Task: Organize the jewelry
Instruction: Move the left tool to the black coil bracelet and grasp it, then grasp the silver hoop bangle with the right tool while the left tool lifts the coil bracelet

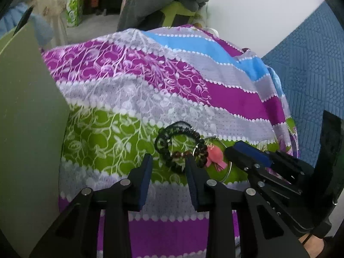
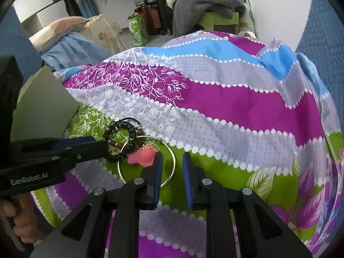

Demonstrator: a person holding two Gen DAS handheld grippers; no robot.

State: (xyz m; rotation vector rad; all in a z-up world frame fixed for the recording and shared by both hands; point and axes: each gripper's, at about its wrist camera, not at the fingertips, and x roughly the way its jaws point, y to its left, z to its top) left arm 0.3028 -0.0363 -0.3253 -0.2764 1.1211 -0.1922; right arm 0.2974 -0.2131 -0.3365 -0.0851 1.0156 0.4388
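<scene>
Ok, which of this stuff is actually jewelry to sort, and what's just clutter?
Job:
black bracelet
brown bead bracelet
silver bangle
pink charm

Clutter:
patterned sheet
grey clothes
green bag
pillow

Left: we meet a grey board [image 1: 25, 111] walling that side.
Far: bare bedspread [image 2: 225, 111], open passage.
Centre: jewelry pile [image 1: 182, 146] blocks.

The right gripper [image 2: 171, 166] hangs with its jaws apart over a striped cloth [image 2: 225, 107], its left finger over the rim of a metal ring [image 2: 173, 157]. A pink charm [image 2: 144, 155] lies inside the ring, touching black beads [image 2: 120, 129] and brown beads [image 2: 115, 144]. The left gripper [image 2: 94, 145] reaches in from the left, its tip at the beads.
</scene>
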